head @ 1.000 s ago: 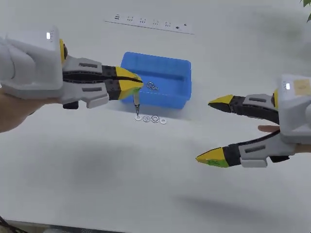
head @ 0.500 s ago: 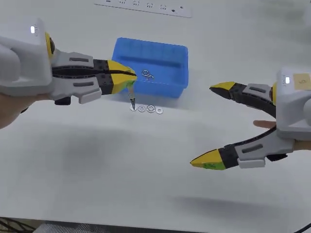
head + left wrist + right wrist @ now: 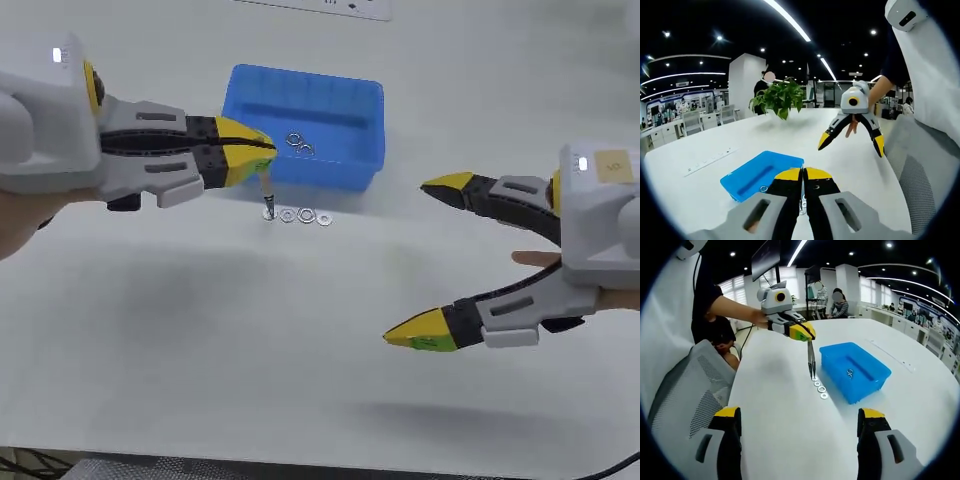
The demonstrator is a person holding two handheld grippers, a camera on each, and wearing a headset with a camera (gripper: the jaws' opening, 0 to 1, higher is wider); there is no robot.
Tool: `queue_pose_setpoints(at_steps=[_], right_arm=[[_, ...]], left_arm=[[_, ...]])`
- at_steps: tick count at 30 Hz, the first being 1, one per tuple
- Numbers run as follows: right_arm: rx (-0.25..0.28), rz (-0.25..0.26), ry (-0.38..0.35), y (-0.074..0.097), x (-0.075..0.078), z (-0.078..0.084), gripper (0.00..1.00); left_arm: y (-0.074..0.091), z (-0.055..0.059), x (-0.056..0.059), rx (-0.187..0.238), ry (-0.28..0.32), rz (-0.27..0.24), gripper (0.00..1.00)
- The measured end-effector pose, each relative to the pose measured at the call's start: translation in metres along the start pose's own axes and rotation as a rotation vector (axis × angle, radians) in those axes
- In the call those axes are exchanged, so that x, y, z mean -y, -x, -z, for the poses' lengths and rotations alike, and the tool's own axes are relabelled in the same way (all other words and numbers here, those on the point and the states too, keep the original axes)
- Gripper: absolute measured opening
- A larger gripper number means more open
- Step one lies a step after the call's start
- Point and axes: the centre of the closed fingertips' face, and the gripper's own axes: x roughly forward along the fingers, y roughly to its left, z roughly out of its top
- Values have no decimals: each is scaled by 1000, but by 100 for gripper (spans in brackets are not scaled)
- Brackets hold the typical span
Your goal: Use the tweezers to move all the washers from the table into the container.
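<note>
Now the left gripper (image 3: 265, 155) has its jaws pressed together on the upper end of the tweezers (image 3: 266, 195), which hang from it almost upright with the tips down on the white table (image 3: 250, 330). In the head view the tips stand at the leftmost piece in the row of washers (image 3: 297, 216), which lies on the table just in front of the near wall of the blue container (image 3: 320, 172). Whether the tips really pinch this washer or only touch it, I cannot tell, because it is too small. Some other washers (image 3: 297, 143) already lie inside the container, near its middle. The right gripper (image 3: 415, 262) is well apart from all this, to the right side, with its jaws spread wide and nothing between them. In the right gripper view the same things appear from the side: the left gripper (image 3: 802, 332) holds the tweezers (image 3: 811, 360) above the row of washers (image 3: 820, 387), beside the container (image 3: 860, 390). In the left gripper view the closed jaws point over the container (image 3: 760, 172), and the right gripper (image 3: 851, 147) stands open beyond it.
</note>
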Motion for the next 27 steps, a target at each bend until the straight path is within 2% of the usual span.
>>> queue_pose_setpoints(at_steps=[2, 4, 5, 10, 18, 21, 24, 27], right_arm=[[5, 1, -6, 0, 0, -1, 97], [7, 1, -8, -1, 1, -1, 97], [5, 0, -7, -1, 1, -1, 96], [20, -11, -7, -7, -1, -6, 96], [23, -72, 23, -28, -8, -16, 94], [3, -96, 21, -39, -9, -17, 86], [6, -109, 13, -51, -10, -21, 77], [3, -119, 39, -63, -12, -26, 72]], left_arm=[[0, 1, 1, -5, 0, 3, 5], [0, 6, 3, -31, -15, 10, 5], [-2, 5, 4, -21, -4, 12, 5], [0, 5, 8, -47, -35, 15, 5], [6, 7, 16, -81, -41, 40, 5], [6, 7, 17, -87, -41, 44, 5], [3, 7, 18, -89, -41, 46, 5], [1, 6, 19, -94, -43, 55, 5]])
